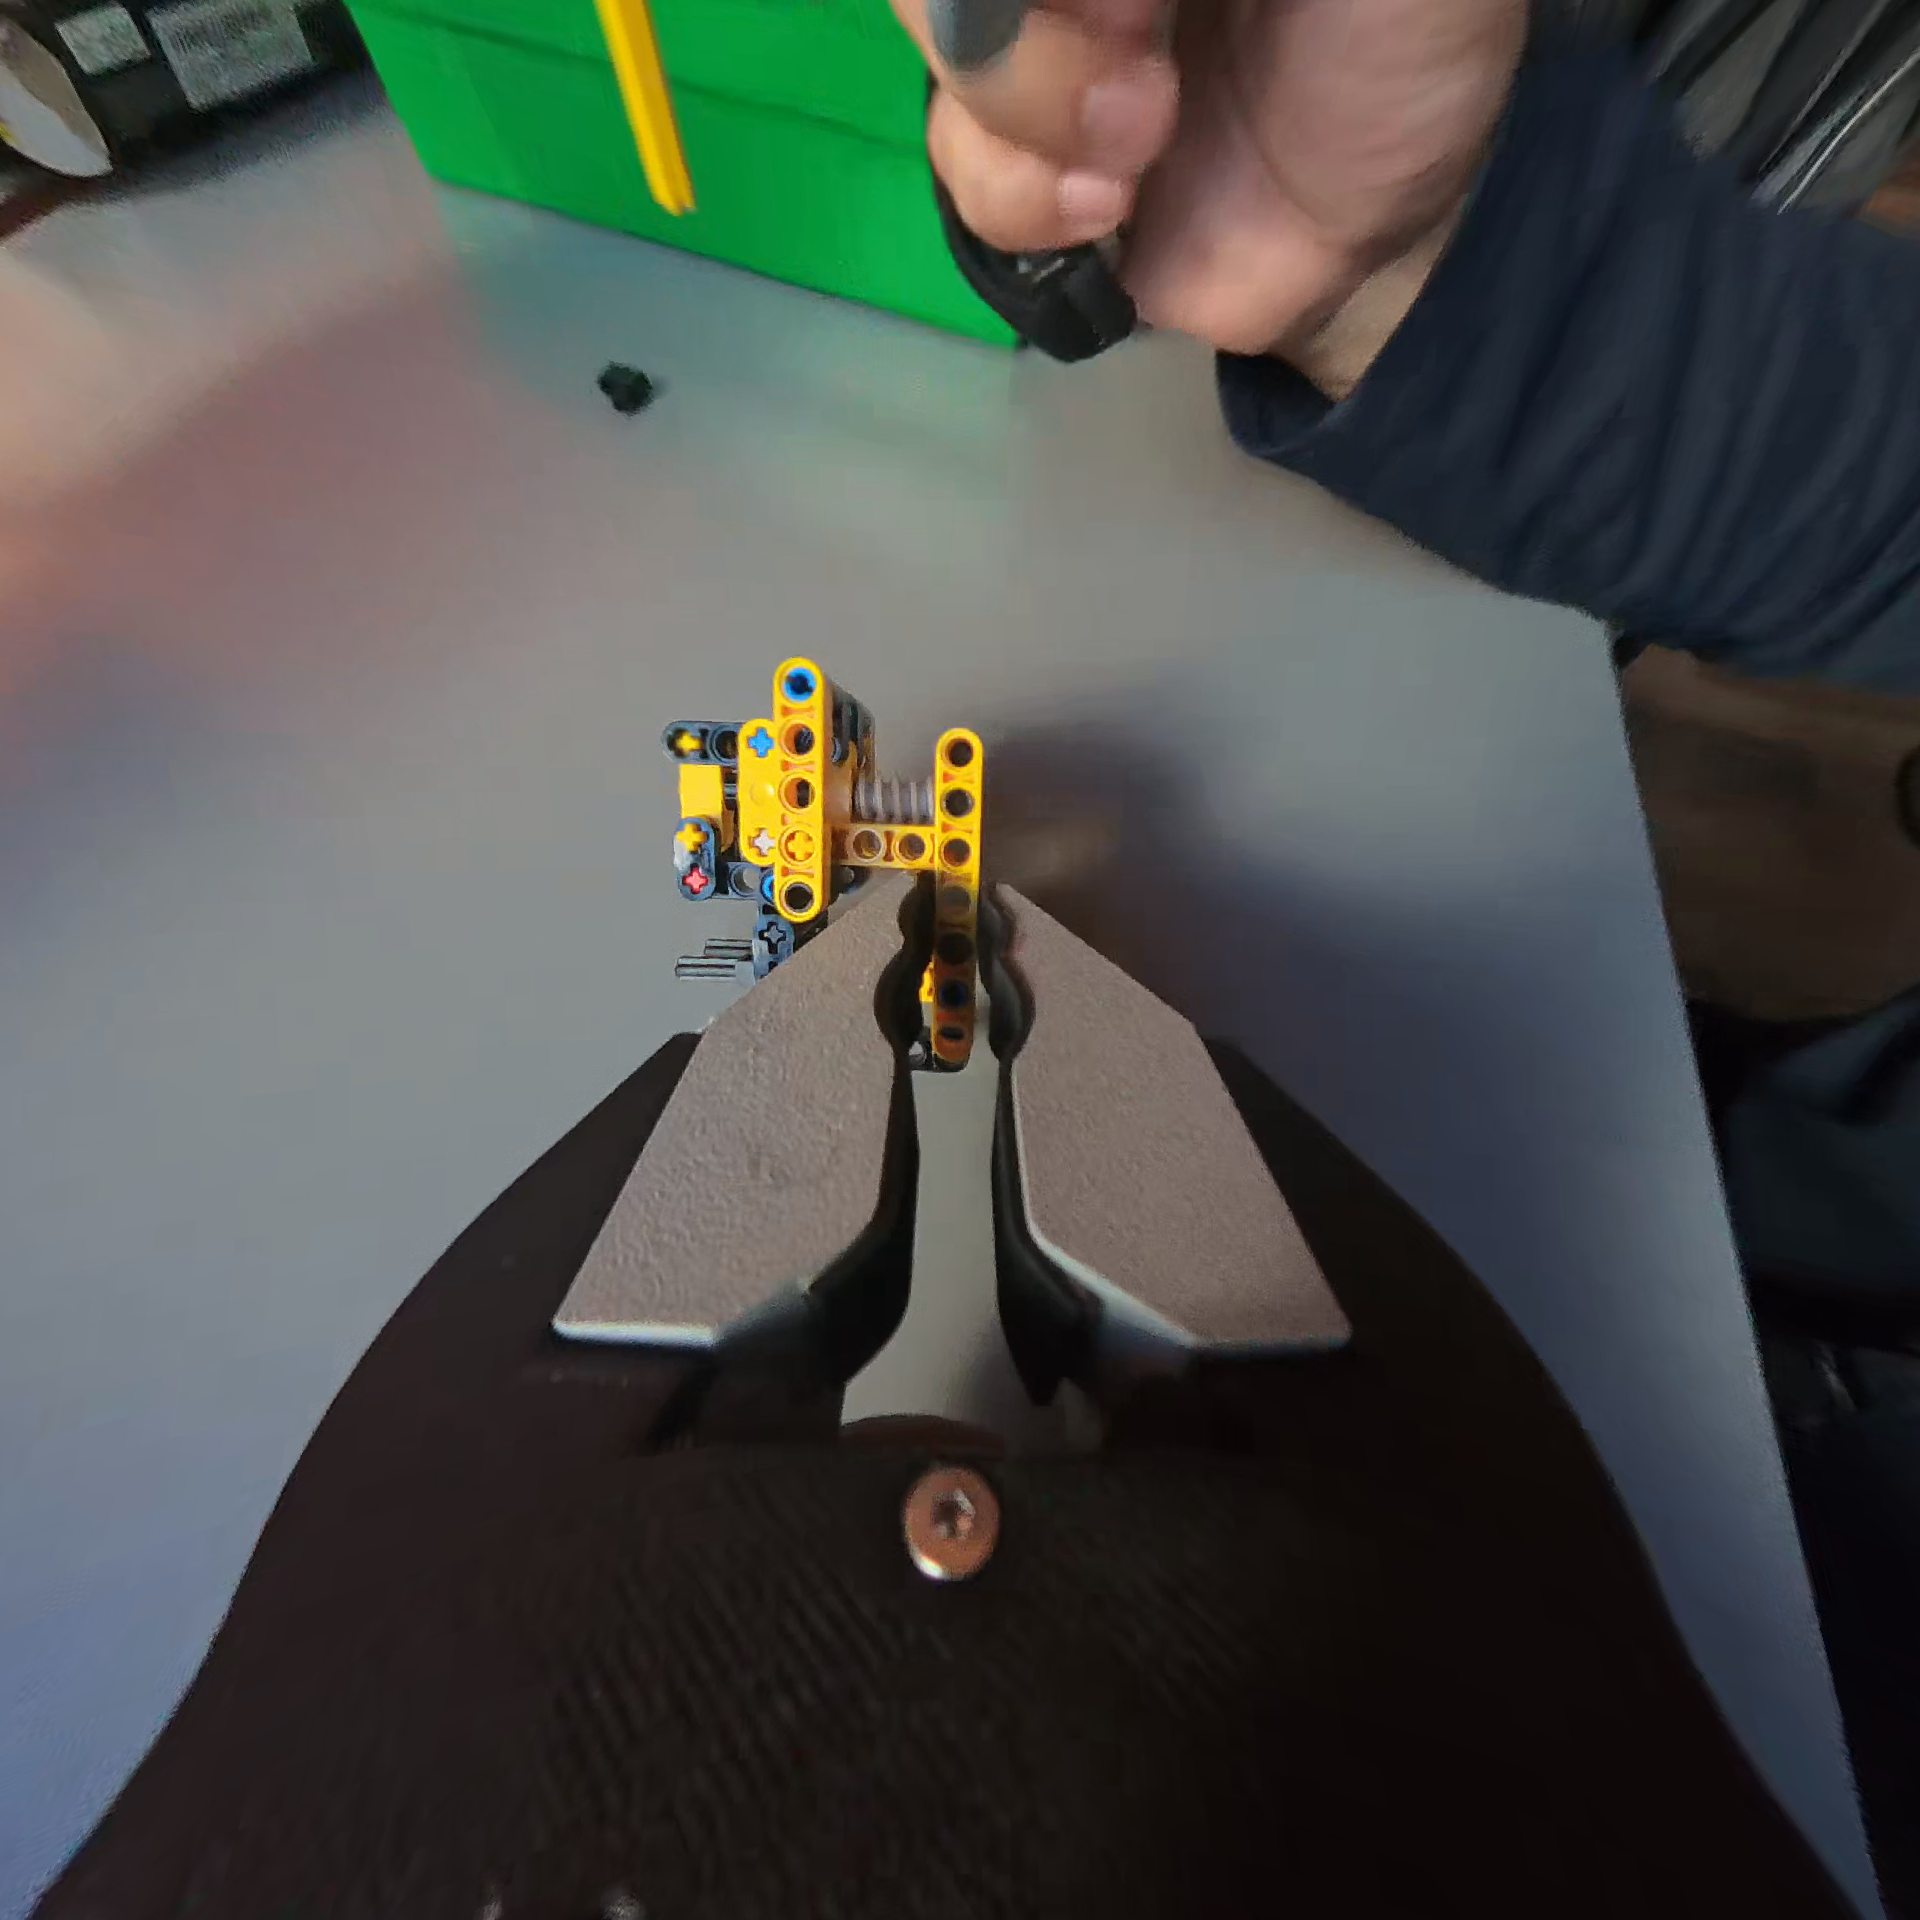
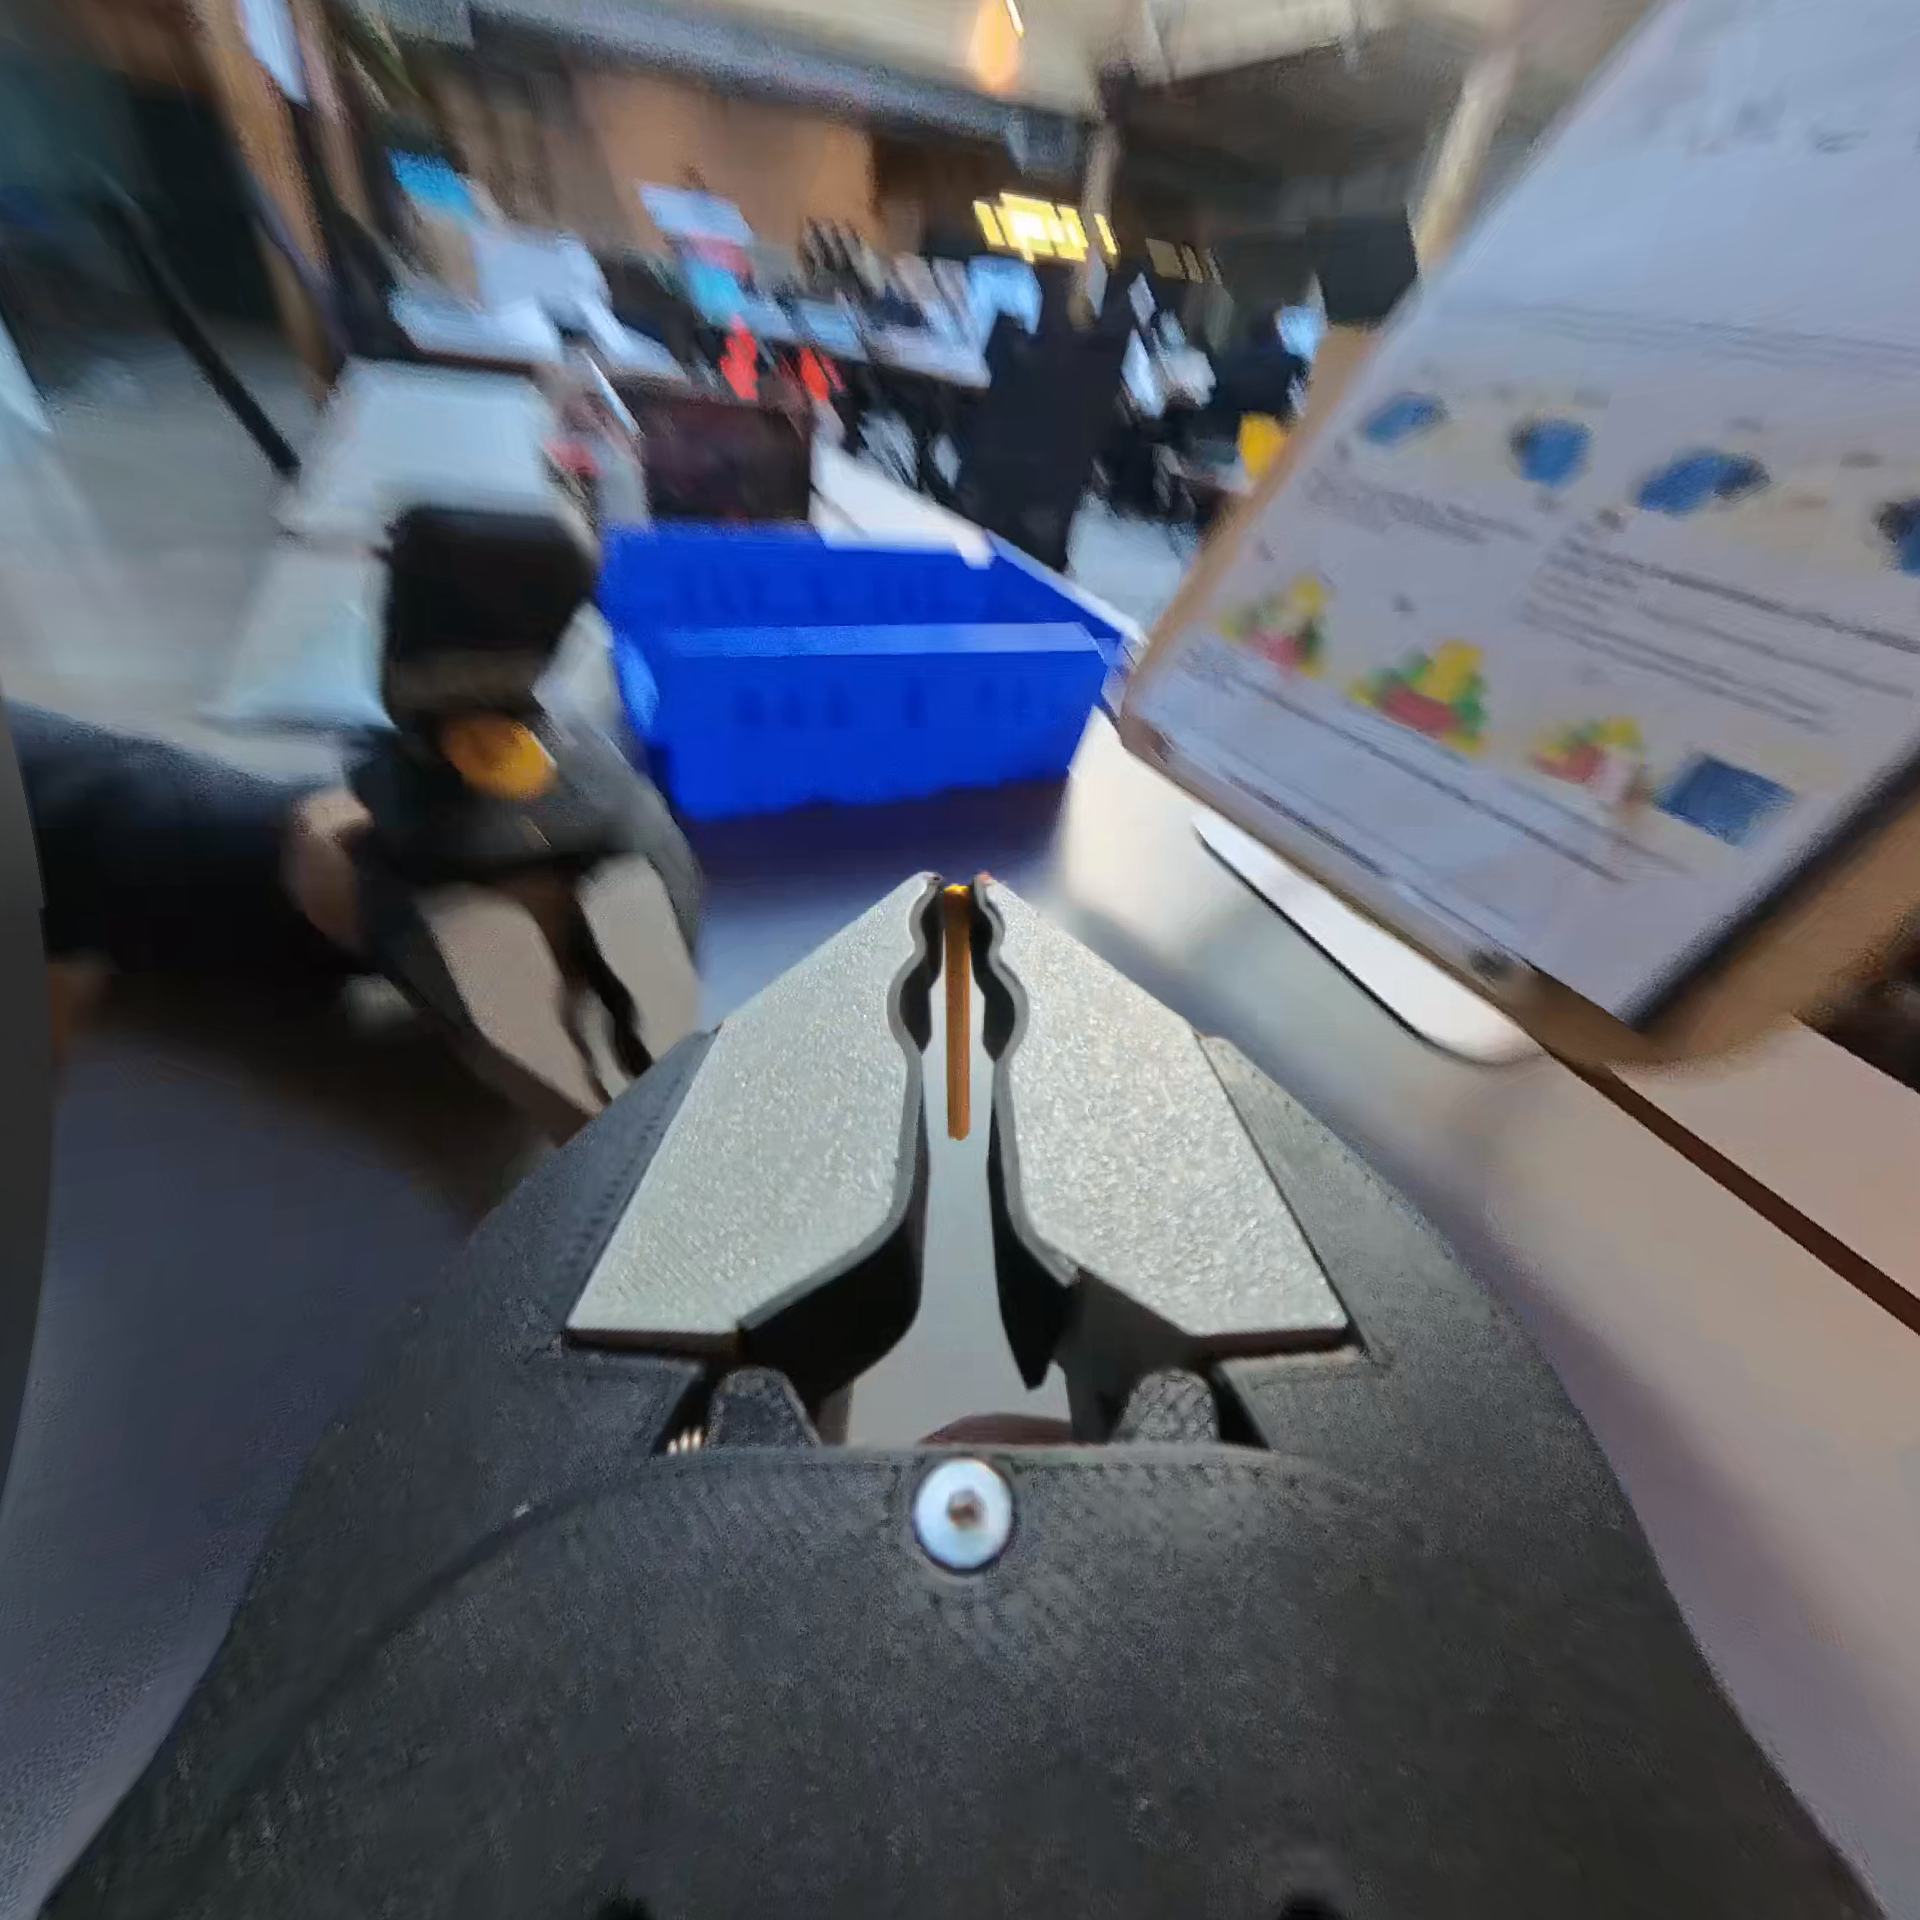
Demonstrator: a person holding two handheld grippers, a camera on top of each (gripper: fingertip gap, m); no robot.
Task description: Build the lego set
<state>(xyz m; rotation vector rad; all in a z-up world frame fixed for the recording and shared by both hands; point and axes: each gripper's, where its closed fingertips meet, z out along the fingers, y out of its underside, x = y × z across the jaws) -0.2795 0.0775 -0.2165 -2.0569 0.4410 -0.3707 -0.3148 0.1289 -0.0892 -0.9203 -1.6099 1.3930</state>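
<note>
left gripper [image 1: 951,935] fingers clamp the yellow-and-black lego assembly [image 1: 821,821]; right gripper [image 2: 958,904] fingers pinch a thin orange rod [image 2: 957,1023], likely awaiting careful insertion into the assembly.

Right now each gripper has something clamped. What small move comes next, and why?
Probably bring the right gripper down toward the yellow lego assembly. It is shut on a thin orange piece but aimed away at the blue bin, while the left gripper is shut on the assembly's beam.

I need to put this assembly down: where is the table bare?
Bare grey table left of the assembly, up to the small black piece and green bin. The right is crowded by the hand and sleeve.
</note>
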